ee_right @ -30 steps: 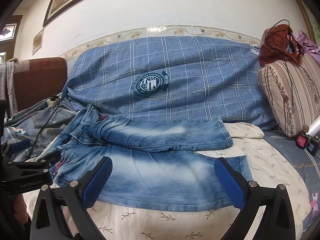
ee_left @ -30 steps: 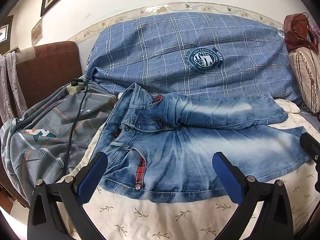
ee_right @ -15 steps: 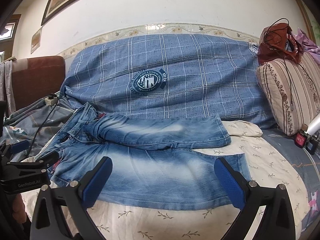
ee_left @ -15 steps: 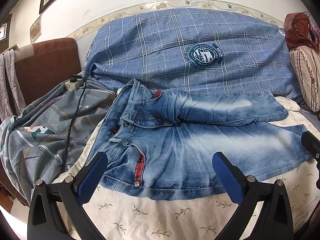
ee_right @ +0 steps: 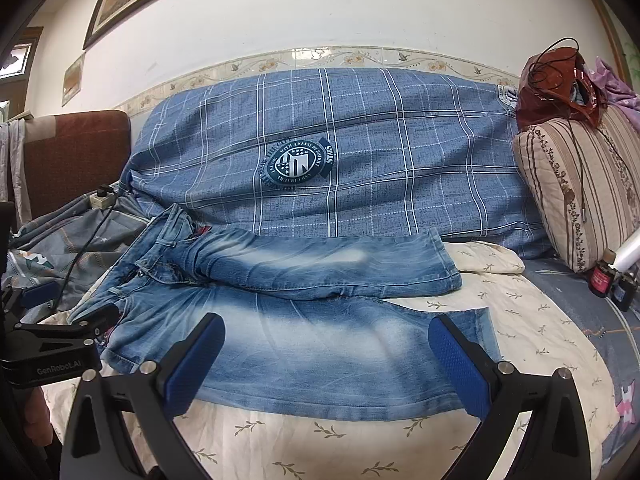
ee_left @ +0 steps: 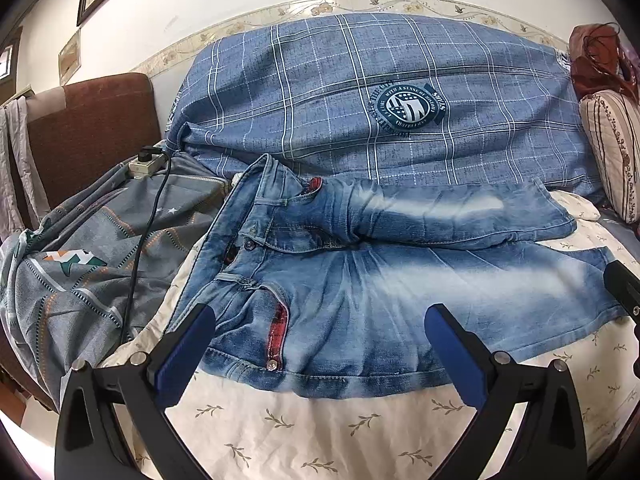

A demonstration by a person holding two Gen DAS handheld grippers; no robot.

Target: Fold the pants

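Faded blue jeans (ee_left: 360, 280) lie flat on a cream leaf-print sheet (ee_left: 304, 432), waistband to the left, both legs stretched right, the far leg partly overlapping the near one. They also show in the right wrist view (ee_right: 304, 336). My left gripper (ee_left: 318, 344) is open and empty, hovering over the near hip and pocket area. My right gripper (ee_right: 326, 354) is open and empty, hovering over the near leg close to its hem. The left gripper (ee_right: 60, 344) also shows at the left edge of the right wrist view.
A blue plaid cover (ee_left: 360, 112) drapes the backrest behind. A grey patterned blanket (ee_left: 80, 264) with a power strip (ee_left: 144, 162) and black cable lies left. A striped pillow (ee_right: 580, 192) with a red bag (ee_right: 556, 92) on top and small bottles (ee_right: 608, 280) stand right.
Both grippers have edged forward and lowered slightly toward the jeans, which now sit a little higher in each view. The jeans have not moved. Both grippers stay open.
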